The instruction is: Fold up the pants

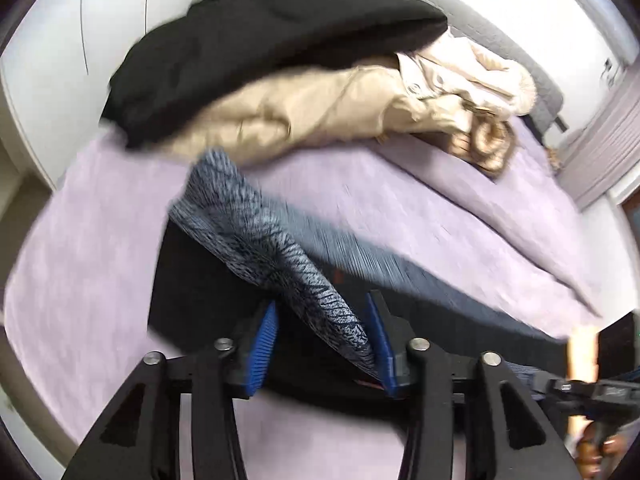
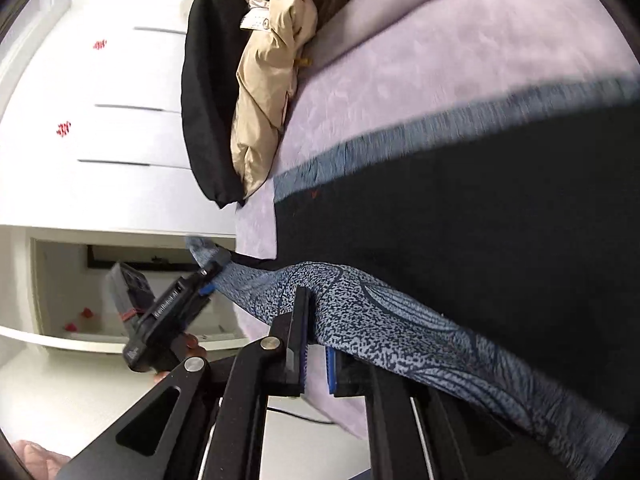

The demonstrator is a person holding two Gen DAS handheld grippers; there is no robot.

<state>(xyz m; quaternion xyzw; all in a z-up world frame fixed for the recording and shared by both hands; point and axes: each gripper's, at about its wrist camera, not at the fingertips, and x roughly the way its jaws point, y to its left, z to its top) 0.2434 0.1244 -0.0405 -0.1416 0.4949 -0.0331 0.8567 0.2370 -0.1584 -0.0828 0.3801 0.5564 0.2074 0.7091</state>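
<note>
The pants (image 1: 256, 232) are dark navy with a blue patterned band and lie on a lilac bed cover (image 1: 100, 260). My left gripper (image 1: 324, 340) has the patterned band bunched slantwise across its blue pads and holds that end lifted. In the right wrist view the left gripper (image 2: 208, 280) grips the band's end out past the bed edge. My right gripper (image 2: 318, 360) is shut on the same patterned band (image 2: 400, 308) further along, and the band runs taut between the two. The dark body of the pants (image 2: 480, 220) stays spread on the cover.
A black garment (image 1: 260, 40) and a beige coat (image 1: 320, 108) are piled at the far side of the bed. White drawers (image 2: 100, 120) and an open shelf (image 2: 72, 300) stand beside the bed. A hand (image 1: 596, 452) shows at the lower right.
</note>
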